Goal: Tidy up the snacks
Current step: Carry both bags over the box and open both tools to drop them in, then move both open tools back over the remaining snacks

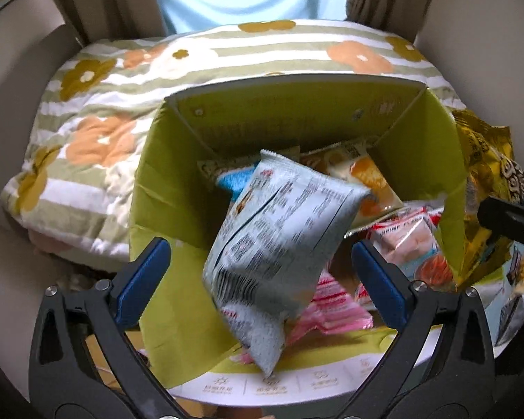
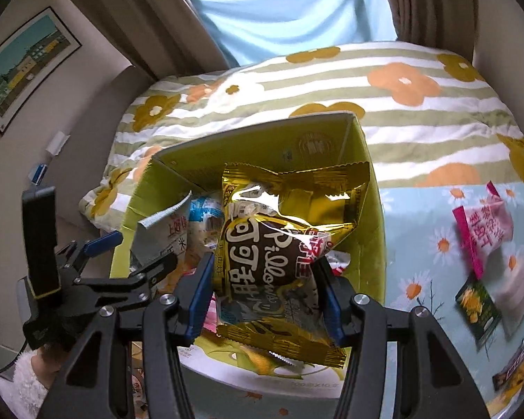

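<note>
Biggest thing in view is the flowery striped quilt (image 1: 97, 104) bunched up behind everything, with a tabletop under a daisy-print cloth (image 2: 426, 241) off to the right side. On that sits the lime-green cardboard box (image 1: 164, 181), flaps up, open at the top and already holding a pile of snack packs: an orange-printed one (image 1: 370, 181) at the back, a shrimp-flavour pack (image 1: 412, 241) on the right, and a pink striped one (image 1: 332, 303) lower down.

The pale grey-blue snack bag (image 1: 279, 244) is over the box opening, tilted, between the fingers of the left tool (image 1: 262, 272), but neither pad touches it, so that tool is released, jaws spread wide.

The right tool (image 2: 265, 296) is clenched on the gold pillow-snack bag (image 2: 283, 244), blue pads pressing both sides of it, held just above the box's near edge.

Out on the daisy cloth, well apart from the box: a pink packet (image 2: 482, 230), a small dark green packet (image 2: 478, 303) and a dark bar wrapper (image 2: 513, 366) near the edge, all a bit blurry.
</note>
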`<state>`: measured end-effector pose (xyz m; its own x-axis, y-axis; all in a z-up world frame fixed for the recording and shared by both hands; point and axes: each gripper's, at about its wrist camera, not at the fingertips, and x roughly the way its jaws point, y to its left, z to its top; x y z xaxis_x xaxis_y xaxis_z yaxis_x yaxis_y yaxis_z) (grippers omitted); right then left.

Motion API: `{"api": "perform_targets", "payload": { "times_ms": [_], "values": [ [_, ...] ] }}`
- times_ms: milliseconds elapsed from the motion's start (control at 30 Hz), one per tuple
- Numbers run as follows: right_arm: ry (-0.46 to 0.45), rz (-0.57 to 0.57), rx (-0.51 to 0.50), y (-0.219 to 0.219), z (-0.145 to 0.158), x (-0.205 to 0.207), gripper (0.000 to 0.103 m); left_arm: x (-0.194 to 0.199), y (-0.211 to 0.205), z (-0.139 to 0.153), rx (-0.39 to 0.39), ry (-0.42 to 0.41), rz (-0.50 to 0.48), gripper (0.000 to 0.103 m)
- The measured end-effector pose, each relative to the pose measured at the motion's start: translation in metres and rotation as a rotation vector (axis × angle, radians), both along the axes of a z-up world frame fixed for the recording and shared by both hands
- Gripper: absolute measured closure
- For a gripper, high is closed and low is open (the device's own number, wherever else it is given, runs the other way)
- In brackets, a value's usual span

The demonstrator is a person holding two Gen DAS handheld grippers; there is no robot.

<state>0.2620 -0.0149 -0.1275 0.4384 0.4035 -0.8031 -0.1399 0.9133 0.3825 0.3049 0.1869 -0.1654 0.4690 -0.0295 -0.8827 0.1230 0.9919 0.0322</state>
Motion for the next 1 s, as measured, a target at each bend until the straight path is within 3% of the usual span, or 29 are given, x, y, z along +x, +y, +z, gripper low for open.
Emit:
{"api": "perform_targets", "payload": {
  "times_ms": [200,500,533,567,600,667,833,1000],
  "values": [
    [0.002,0.015,-0.012,0.010,0.001,-0.003,0.053,-0.017,0.008,0.011,-0.028,-0.034,0.001,0.000],
    [0.028,0.099,-0.006,0.032,-0.002,-0.001,0.052,-0.042,0.015,0.023,0.015,-0.060,0.049,0.000],
    [0.030,0.106,-0.006,0.033,-0.002,0.000,0.050,-0.045,0.017,0.024,0.014,-0.063,0.058,0.000],
    [0.024,0.111,-0.017,0.036,-0.003,0.000,0.039,-0.047,0.017,0.025,0.011,-0.065,0.064,0.000],
    [0.007,0.111,-0.022,0.037,-0.002,-0.001,0.019,-0.050,0.018,0.026,0.007,-0.068,0.071,0.000],
    [-0.012,0.107,-0.017,0.037,-0.001,-0.004,0.005,-0.053,0.019,0.028,0.004,-0.070,0.080,0.000],
    [-0.067,0.096,-0.046,0.026,0.003,-0.019,0.004,-0.062,0.017,0.030,0.001,-0.077,0.090,0.000],
    [-0.043,0.078,-0.059,0.016,0.001,-0.026,0.004,-0.066,0.012,0.028,-0.028,-0.073,0.073,0.000]
  ]
}}
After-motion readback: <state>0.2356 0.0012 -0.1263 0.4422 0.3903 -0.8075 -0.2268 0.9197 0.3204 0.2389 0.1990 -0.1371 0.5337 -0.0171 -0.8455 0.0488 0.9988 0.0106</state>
